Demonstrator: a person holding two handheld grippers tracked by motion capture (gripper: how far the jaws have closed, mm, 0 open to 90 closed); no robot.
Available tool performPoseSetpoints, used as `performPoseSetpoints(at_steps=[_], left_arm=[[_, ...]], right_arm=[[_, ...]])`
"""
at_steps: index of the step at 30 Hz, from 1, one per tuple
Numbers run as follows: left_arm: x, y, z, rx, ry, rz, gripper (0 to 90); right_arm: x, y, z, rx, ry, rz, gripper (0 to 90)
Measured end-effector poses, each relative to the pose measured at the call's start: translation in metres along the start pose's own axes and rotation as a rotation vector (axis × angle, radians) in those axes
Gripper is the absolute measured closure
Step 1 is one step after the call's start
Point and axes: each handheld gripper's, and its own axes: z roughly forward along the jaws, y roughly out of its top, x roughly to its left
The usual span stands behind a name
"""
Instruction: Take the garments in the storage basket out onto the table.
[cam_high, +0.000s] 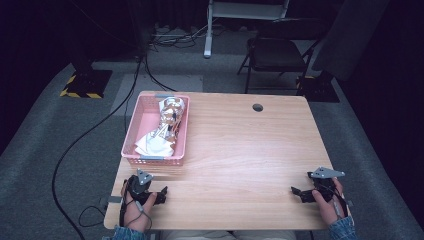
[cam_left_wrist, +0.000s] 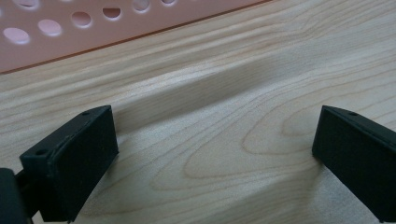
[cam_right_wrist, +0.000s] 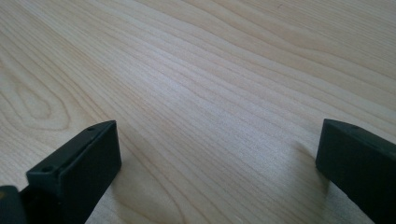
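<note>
- Pale wood counter (cam_high: 240, 150), with pink perforated basket (cam_high: 133, 131) at far left corner.
- Inside basket: shiny gold-foil packets (cam_high: 171, 116) and crumpled white wrapper (cam_high: 154, 144).
- Left tool (cam_high: 161, 195) resting at near left edge, just short of basket's near wall; jaws wide apart, nothing between.
- Right tool (cam_high: 297, 193) at near right edge, well apart from basket; jaws spread wide over bare wood, holding nothing.
</note>
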Motion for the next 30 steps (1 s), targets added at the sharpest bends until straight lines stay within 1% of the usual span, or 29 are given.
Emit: performPoseSetpoints(at_steps=[16, 21, 27, 30], left_arm=[[-0.0001, 0.0001, 0.0, 0.001, 0.001, 0.0, 0.0], [-0.0018, 0.001, 0.001, -0.001, 0.014, -0.017, 0.0], [-0.0016, 0.001, 0.0008, -0.003, 0.014, -0.019, 0.1], [-0.0009, 0.0008, 0.0002, -0.009, 0.011, -0.033, 0.7]], right_arm=[[-0.0001, 0.0002, 0.0001, 0.0, 0.0, 0.0, 0.0], [-0.0002, 0.0004, 0.0003, 0.001, 0.001, -0.001, 0.0], [-0.0002, 0.0003, 0.0003, 0.0, 0.001, -0.001, 0.0], [-0.0002, 0.0004, 0.0003, 0.001, 0.001, 0.0, 0.0]])
